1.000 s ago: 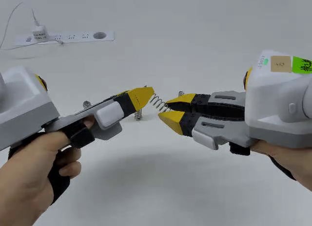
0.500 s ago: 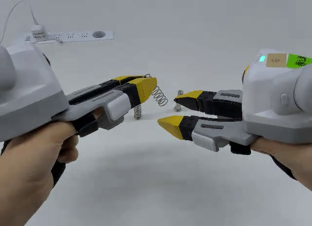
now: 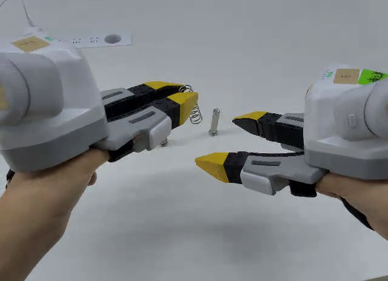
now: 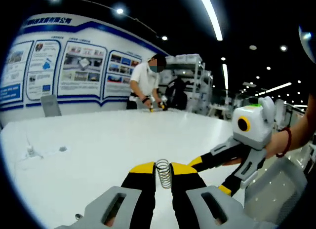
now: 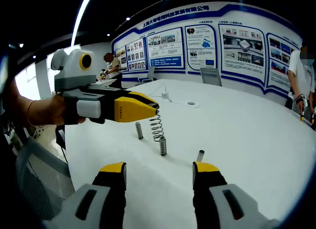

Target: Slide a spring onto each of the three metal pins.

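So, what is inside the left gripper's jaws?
One spring, clamped by the left gripper and partly sticking out in front. Where its coils meet the jaws is covered.

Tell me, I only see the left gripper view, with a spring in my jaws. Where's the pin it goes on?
Observer: A bare pin stands upright on the table, close beside your spring in the head view.
Operator: Do the other pins have springs?
Observer: Yes, the right gripper view shows two sprung pins standing near it.
Operator: Which is nearest my other gripper?
Observer: The bare pin, just past one jaw of the right gripper.
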A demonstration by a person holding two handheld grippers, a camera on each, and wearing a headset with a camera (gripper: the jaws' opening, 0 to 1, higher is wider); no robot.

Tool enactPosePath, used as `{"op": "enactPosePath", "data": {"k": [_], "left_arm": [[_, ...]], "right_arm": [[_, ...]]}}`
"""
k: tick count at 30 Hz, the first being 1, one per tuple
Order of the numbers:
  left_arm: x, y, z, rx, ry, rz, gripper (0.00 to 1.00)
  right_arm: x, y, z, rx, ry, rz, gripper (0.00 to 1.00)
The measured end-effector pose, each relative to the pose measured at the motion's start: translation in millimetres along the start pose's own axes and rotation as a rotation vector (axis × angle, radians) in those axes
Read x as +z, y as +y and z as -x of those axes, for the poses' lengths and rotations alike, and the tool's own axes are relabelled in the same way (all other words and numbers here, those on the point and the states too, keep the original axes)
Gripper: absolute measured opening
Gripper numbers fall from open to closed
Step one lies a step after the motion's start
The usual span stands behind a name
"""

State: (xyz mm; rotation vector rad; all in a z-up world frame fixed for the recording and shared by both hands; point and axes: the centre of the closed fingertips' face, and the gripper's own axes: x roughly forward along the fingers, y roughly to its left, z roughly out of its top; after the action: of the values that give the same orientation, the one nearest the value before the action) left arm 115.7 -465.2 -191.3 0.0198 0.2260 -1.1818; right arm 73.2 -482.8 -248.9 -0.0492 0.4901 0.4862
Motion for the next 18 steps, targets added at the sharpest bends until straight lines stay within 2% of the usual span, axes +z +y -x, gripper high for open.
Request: {"op": "enactPosePath", "data": {"k": [4, 10, 18], "left_arm": [[1.0, -0.7, -10.0, -0.001, 0.002, -0.043, 0.11], [-3.8, -0.5, -26.5, 0.005, 0.025, -0.152, 0.11], [-11.3, -0.8, -44.1, 0.023, 0.036, -0.225, 0.11]], "right_arm": [[-4.6, -4.4, 3.7, -0.016, 0.005, -0.018, 0.56], [-9.4, -11.3, 8.5, -0.039, 0.007, -0.044, 0.57], [-18.4, -16.6, 8.2, -0.044, 0.016, -0.084, 0.57]]}}
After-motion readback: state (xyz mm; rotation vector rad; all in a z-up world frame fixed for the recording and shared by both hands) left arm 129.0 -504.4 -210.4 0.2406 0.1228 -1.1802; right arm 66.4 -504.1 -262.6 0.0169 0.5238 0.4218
